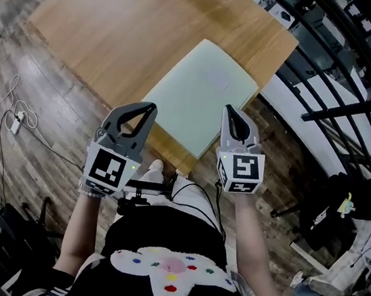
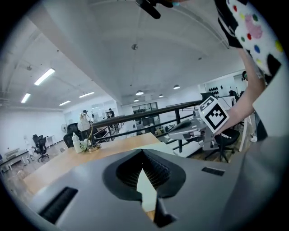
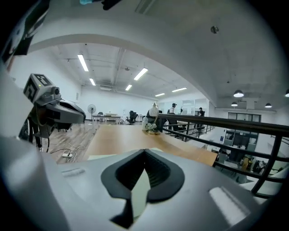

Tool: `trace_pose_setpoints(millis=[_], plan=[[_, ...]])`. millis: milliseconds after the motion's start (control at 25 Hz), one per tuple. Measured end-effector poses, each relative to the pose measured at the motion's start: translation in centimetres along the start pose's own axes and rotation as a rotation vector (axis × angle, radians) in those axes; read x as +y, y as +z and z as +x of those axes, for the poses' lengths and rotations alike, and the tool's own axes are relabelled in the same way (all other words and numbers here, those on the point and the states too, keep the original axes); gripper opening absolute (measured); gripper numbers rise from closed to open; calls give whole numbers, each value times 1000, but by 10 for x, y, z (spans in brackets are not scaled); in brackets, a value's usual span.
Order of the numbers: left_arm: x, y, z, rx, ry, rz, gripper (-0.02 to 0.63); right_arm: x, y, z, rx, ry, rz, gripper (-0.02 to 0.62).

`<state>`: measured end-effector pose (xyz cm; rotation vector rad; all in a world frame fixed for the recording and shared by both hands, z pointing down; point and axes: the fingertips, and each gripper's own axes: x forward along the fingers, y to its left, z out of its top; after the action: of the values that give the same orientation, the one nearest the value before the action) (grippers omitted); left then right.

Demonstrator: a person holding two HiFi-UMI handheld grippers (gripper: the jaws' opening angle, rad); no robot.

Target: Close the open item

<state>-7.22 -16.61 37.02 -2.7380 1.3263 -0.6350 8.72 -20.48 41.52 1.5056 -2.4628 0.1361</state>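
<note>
A flat pale green slab-like item (image 1: 200, 94) lies on the wooden table (image 1: 120, 25), near its front corner, and no lid stands up from it. Both grippers hang just short of its near edge, above the table's rim. My left gripper (image 1: 151, 108) is shut with nothing between its jaws, and so is my right gripper (image 1: 229, 109). In the left gripper view the jaws (image 2: 142, 150) meet at the tips, with the pale green item (image 2: 158, 145) beyond them and the right gripper (image 2: 180, 131) alongside. The right gripper view shows its jaws (image 3: 145, 151) touching over the same item (image 3: 108, 156).
A lamp and small ornaments (image 2: 86, 135) stand at the table's far end. A black railing (image 1: 332, 76) runs along the right of the table. A power strip with cables (image 1: 16, 121) lies on the wooden floor at left. A dark bag (image 1: 341, 207) sits at right.
</note>
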Motion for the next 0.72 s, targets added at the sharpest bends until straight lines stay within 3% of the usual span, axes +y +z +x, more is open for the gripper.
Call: trace_pose_setpoints(millis=[280,400,720], plan=[[22,48,-25,-164,46,-18,6,31,62,-21,-167,55,-42,8],[29,56,-36,-188,69,-18,6,40,79,-31,-194,82,-78,8],[31,66,-48,-214,63,8,6,45,111,-39,-260,55,-119,8]])
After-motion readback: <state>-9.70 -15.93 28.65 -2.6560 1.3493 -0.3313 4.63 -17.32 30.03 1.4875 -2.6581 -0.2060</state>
